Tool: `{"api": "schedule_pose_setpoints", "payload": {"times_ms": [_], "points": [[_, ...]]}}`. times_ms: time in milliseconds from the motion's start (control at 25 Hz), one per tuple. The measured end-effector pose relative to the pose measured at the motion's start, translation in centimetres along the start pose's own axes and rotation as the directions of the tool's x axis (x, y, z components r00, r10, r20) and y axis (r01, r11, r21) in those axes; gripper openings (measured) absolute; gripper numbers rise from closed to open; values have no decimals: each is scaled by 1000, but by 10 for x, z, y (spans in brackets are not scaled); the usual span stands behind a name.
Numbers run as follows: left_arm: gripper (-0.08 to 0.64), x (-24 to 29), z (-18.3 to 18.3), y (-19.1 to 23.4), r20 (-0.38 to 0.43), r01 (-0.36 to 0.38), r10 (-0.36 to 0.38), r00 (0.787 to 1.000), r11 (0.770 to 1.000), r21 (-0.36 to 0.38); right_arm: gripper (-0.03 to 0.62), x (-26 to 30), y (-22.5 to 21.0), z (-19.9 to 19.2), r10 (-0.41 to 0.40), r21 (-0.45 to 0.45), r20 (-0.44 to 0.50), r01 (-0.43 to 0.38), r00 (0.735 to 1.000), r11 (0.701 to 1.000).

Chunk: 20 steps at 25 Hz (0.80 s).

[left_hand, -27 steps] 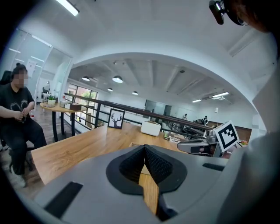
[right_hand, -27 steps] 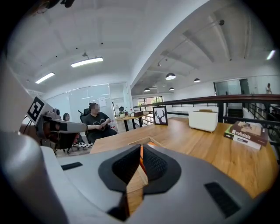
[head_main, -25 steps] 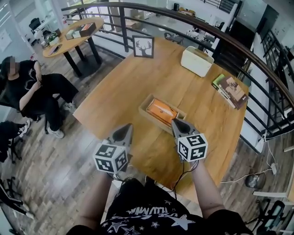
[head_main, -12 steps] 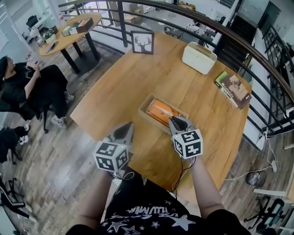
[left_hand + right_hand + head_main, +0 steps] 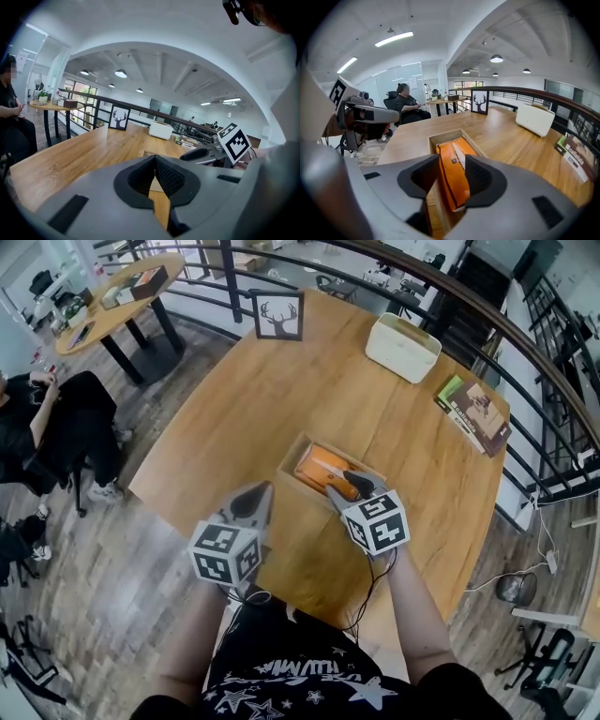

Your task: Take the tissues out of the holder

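Head view: wooden table (image 5: pixel 244 418), a black railing (image 5: pixel 525 352) curving behind it, plank floor (image 5: pixel 112 559) to the left. The orange tissue pack (image 5: pixel 319 468) lies in the wooden holder (image 5: pixel 292 457). Over its near end the right gripper (image 5: pixel 345 484) has just opened its jaws wide, the pack showing between them, pads clear of it. Beside it the left gripper (image 5: pixel 251 501) has its jaws together, empty.

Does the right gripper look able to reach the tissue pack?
Probably yes: the right gripper has just been opening its jaws over the tissue pack, not gripping it, and the holder is open-topped.
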<state>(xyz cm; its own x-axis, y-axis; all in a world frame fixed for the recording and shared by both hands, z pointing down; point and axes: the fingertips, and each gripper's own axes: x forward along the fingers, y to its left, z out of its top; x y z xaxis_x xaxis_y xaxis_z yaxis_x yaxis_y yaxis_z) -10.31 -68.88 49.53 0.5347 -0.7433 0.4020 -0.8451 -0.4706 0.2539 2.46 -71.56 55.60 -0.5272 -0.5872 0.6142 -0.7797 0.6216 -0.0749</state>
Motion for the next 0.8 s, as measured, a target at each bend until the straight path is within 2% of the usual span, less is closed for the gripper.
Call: {"api": "schedule_pose_setpoints", "payload": {"times_ms": [120,320,480,800], "points": [[12,11,2,9,-14,15,-15,1000,1000,9,169,14,-5,0,-14,-26,-40,13,999,1000],[12,25,2,27,-30,33,-33,999,999,-4,164,34,-2,-6,12,-54,-117,-18,993,998],[12,34,0,36,-47,41,-42,998,999,-11,83,41,-4,-13,4,-58,-156,-13,988,998],[12,45,-2,44,-65,44,-46,997,999,-20,43,47,-8,-14,28,-45,-165,-36,986,998]]}}
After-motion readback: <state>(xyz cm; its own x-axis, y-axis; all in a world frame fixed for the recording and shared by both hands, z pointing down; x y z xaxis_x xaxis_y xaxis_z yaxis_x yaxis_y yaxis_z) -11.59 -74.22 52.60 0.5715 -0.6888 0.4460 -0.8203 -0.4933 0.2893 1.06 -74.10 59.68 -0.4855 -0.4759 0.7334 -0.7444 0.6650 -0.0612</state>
